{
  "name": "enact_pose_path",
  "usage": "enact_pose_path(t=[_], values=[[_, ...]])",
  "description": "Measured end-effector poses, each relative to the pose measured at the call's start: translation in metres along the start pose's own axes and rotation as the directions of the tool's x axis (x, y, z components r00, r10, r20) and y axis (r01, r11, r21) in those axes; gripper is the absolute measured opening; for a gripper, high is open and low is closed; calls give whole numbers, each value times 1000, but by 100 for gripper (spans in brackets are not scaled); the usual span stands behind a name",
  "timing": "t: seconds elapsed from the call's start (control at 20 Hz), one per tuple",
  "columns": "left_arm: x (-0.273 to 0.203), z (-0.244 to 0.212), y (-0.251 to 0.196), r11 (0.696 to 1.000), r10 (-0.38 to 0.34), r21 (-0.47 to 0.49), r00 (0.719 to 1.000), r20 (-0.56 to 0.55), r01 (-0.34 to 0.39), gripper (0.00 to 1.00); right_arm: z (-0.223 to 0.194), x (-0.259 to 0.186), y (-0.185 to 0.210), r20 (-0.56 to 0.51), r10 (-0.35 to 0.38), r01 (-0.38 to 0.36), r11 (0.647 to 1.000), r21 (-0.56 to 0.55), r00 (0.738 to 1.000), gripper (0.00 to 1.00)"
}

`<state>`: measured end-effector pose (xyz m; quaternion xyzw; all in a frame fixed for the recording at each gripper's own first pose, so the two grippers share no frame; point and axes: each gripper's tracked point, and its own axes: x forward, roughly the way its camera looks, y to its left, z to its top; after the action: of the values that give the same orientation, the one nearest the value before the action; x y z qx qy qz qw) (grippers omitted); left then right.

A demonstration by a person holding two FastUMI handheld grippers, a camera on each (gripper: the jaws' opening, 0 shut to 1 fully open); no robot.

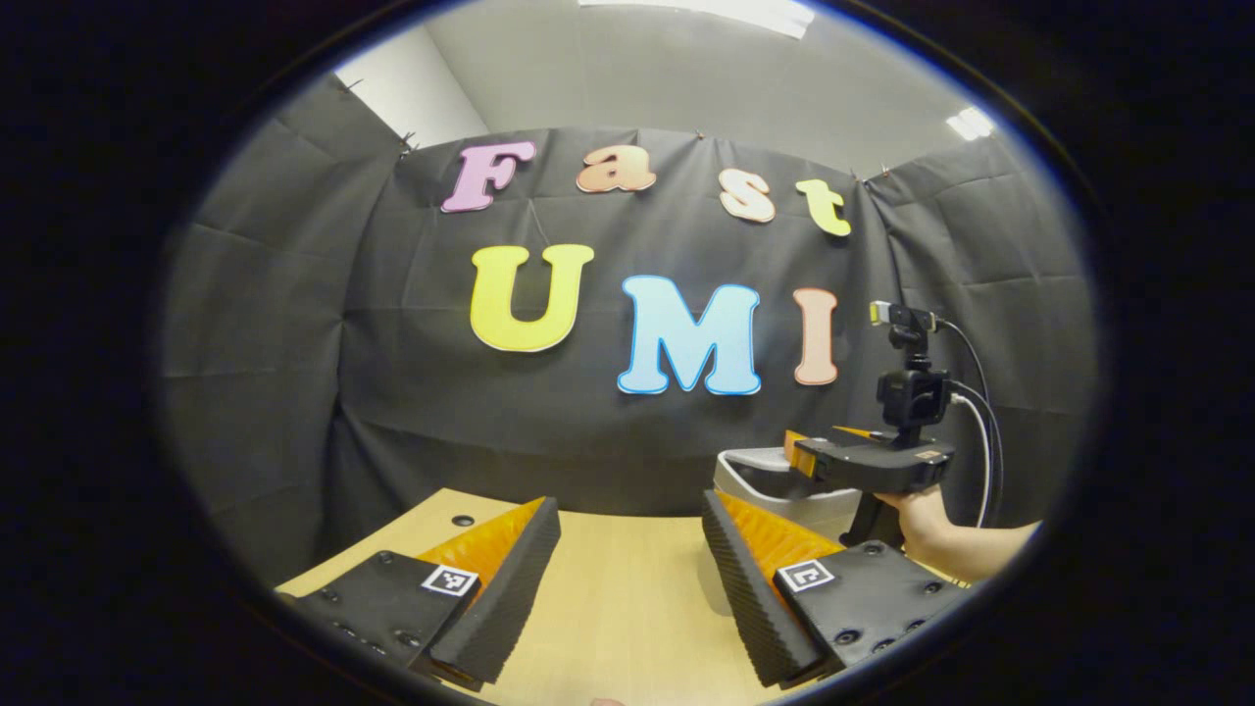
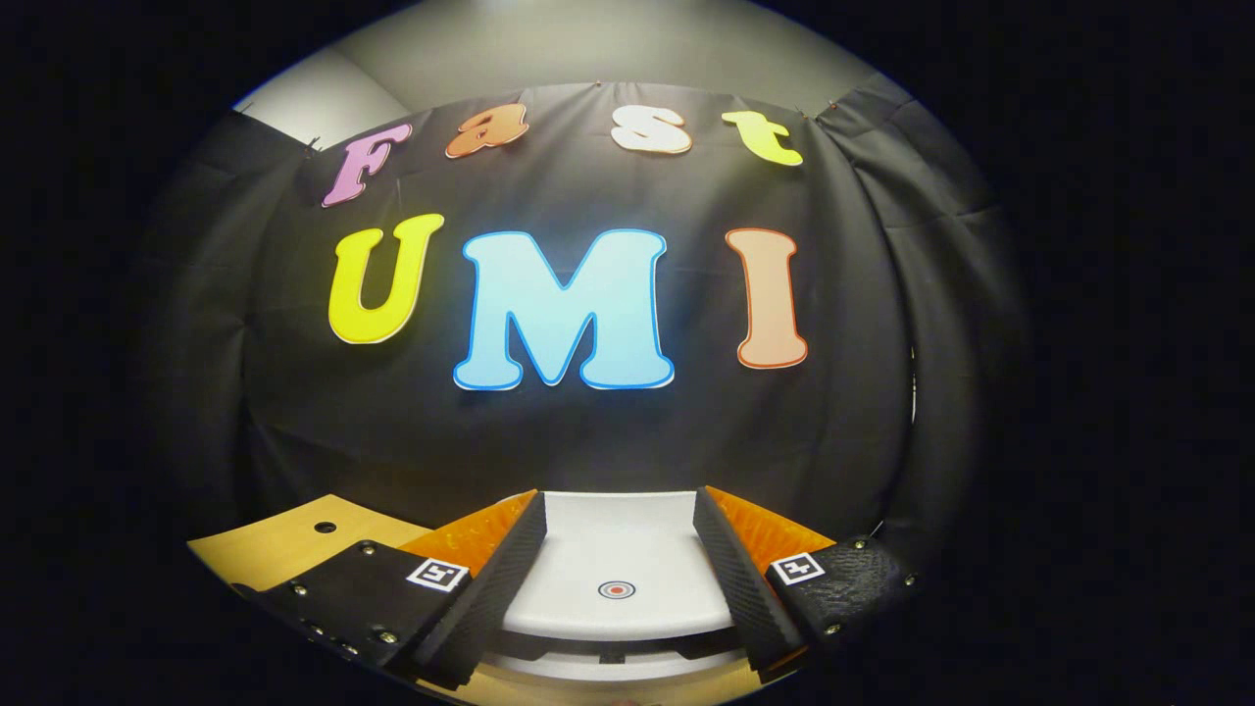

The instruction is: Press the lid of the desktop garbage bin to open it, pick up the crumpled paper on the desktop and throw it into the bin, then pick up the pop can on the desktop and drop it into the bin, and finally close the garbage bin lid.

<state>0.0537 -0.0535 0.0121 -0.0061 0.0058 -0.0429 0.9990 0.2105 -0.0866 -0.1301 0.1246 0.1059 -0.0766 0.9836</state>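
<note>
The left gripper (image 1: 627, 579) hovers wide open over the wooden counter (image 1: 618, 608). To its right, a hand (image 1: 922, 525) holds the right gripper (image 2: 618, 579), also open, above the white bin (image 1: 775, 495), its lid (image 2: 618, 579) between the fingers.

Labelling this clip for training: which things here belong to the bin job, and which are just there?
Job:
- garbage bin
- bin lid, with its round button
- right gripper, open above the lid
- left gripper, open

Just there:
- wooden desk
- hole in the desk
- hand holding the right gripper
</note>
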Motion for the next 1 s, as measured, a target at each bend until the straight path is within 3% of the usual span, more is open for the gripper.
enact_pose_path(t=[0.4, 0.7, 1.0], values=[[1, -1, 2, 1000, 0, 1, 1000, -7, 0, 96, -33, -5, 2, -32, 26, -26, 1000, 6, 999, 96], [1, -7, 0, 1000, 6, -1, 1000, -19, -6, 95, -32, -7, 1, 72, 9, -9, 1000, -10, 997, 97], [2, -12, -3, 1000, 19, -10, 999, -36, -20, 96, -39, -6, 1, 12, 26, -26, 1000, 1, 1000, 98]])
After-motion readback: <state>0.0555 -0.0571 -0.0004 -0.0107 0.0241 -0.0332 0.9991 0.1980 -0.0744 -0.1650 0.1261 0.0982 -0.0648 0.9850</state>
